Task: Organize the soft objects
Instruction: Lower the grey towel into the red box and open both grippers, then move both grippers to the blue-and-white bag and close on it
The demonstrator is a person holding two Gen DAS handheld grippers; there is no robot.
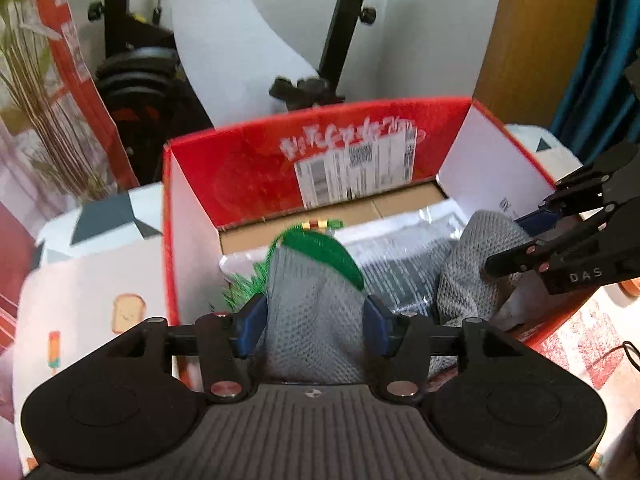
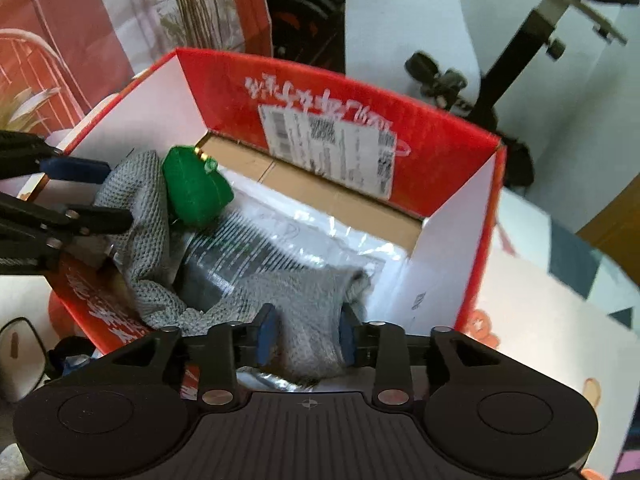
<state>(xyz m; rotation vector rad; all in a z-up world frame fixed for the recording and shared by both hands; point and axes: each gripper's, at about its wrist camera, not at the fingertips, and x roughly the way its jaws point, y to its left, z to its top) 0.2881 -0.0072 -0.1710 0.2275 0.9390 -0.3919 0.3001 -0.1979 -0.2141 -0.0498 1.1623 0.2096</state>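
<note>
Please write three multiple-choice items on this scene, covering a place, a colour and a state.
1. Where does the grey knitted cloth lie?
A. in the red box
B. on the floor
C. on a chair

2. What colour is the patch at the cloth's end?
A. yellow
B. green
C. purple

3. How do the jaws of the left gripper stand?
A. shut with nothing between them
B. parted, with cloth between them
C. out of view

Answers: 1 A, the cloth drapes inside the box walls, over a plastic bag. 2 B, the patch is bright green. 3 B, the blue pads stand apart either side of grey cloth in the left wrist view.
</note>
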